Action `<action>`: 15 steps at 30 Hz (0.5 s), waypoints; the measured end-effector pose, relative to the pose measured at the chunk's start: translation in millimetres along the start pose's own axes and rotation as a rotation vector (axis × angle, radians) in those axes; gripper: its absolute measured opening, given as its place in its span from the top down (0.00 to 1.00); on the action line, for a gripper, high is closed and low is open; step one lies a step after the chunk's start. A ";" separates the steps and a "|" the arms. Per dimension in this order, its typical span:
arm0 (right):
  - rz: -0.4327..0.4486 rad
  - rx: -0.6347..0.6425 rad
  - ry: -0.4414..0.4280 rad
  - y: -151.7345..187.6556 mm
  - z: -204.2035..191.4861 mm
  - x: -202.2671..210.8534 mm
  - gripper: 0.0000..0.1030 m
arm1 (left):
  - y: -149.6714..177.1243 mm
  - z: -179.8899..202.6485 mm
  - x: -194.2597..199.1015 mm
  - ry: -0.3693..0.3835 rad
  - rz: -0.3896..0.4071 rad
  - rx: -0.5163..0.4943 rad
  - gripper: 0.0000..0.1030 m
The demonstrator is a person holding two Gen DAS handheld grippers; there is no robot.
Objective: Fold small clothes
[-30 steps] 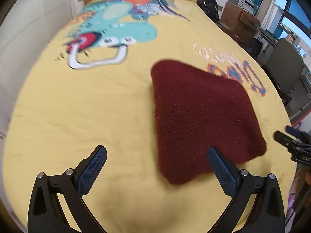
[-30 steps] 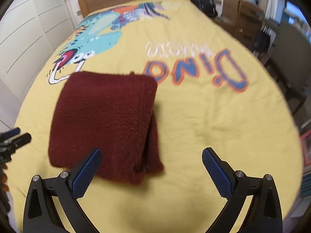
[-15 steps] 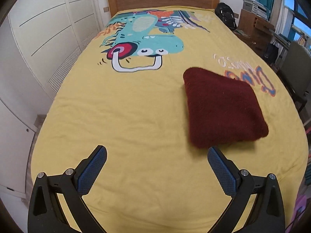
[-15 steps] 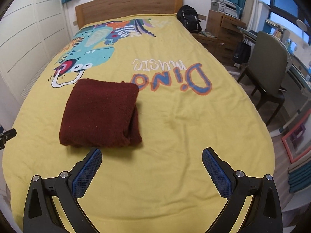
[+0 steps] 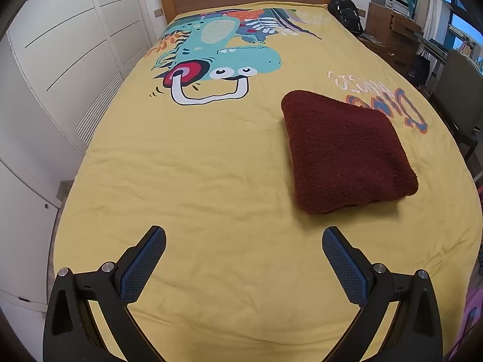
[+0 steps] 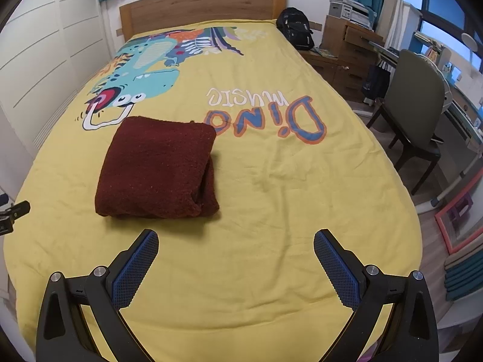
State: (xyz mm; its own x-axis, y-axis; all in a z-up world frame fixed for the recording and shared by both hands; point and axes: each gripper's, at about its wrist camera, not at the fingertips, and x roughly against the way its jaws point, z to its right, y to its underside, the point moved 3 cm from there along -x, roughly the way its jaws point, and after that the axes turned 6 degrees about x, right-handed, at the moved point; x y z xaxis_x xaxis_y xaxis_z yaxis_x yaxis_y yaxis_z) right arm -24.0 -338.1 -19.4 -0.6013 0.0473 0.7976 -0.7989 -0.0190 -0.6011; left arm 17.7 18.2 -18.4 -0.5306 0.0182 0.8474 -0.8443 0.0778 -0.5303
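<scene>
The dark red sweater (image 5: 347, 154) is sitting folded into a thick square on the yellow bedspread (image 5: 196, 175), just below the dino print (image 6: 135, 81). The left gripper (image 5: 244, 261) is hanging over bare bedspread with its fingers spread wide, gripping nothing. The right gripper (image 6: 235, 264) is doing likewise, wide open and empty, sweater well apart from both.

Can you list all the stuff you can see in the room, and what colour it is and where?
folded garment: one, dark red, on the bedspread
bedspread: one, yellow with dinosaur print, covering the bed
headboard: one, brown wood, far end
backpack: one, black, beside the bed's far right corner
chair: one, grey-green, right of the bed
drawers: one unit, brown wood, far right
left tongs: one, black with blue pads, open
right tongs: one, same colours, open
</scene>
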 end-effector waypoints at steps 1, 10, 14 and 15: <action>0.000 0.000 0.000 -0.1 0.1 -0.2 0.01 | 0.3 0.7 0.4 0.002 -0.001 -0.002 0.01; -0.017 0.006 0.005 1.0 0.7 -1.0 0.01 | 2.4 6.7 2.0 0.014 -0.008 -0.013 0.01; -0.021 0.007 0.005 1.7 0.4 -1.6 0.01 | 4.0 8.2 1.9 0.014 -0.013 -0.013 0.01; -0.022 0.007 0.006 1.8 0.6 -1.7 0.01 | 4.4 8.7 2.0 0.015 -0.013 -0.013 0.01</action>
State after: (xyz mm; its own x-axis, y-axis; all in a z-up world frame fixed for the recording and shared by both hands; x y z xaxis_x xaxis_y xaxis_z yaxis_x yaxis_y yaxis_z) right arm -24.5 -338.8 -21.8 -0.5833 0.0539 0.8105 -0.8122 -0.0245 -0.5829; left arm 12.3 10.0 -19.3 -0.5180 0.0315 0.8548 -0.8501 0.0916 -0.5185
